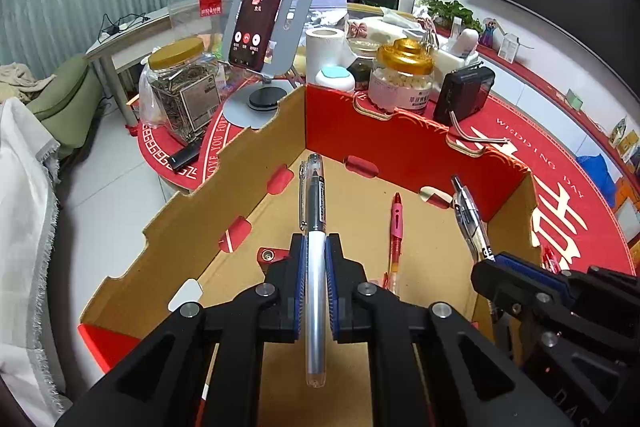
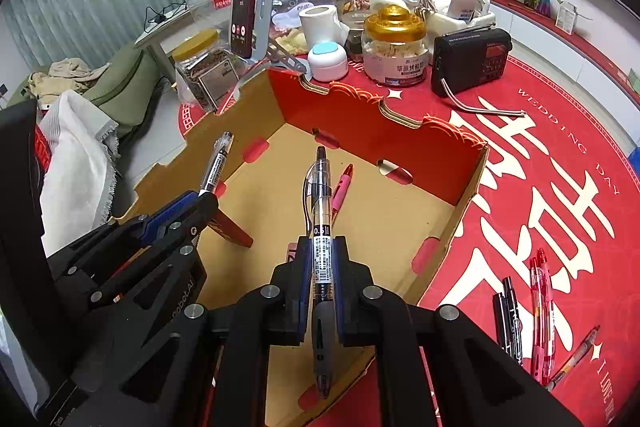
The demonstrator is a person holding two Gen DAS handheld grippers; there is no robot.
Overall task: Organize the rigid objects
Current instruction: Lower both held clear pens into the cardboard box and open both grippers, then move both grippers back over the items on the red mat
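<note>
My left gripper [image 1: 316,259] sits at the lower centre of its own view, jaws clamped on a silver-barrelled pen [image 1: 315,267] that points up the frame over the open cardboard box [image 1: 240,155]. In the right wrist view the same gripper shows at centre left, above the box's left wall. Right of the pen, a pink pen [image 1: 396,227] already lies flat on the box floor. Further right, my right gripper [image 2: 322,267] is squeezed shut on a clear-barrelled black pen [image 2: 320,227], also hanging over the box. At the lower right of the right wrist view, several loose pens [image 2: 536,311], black and red, lie on the red tablecloth [image 2: 560,155] outside the box.

I judge these pens light, stiff and slick-sided, so they can swivel or slip lengthwise in the pads. Holding near the middle of the barrel, as both are now, looks best for balance. They seem sturdy enough to be released low onto the cardboard, though the clips and tips could catch.
</note>
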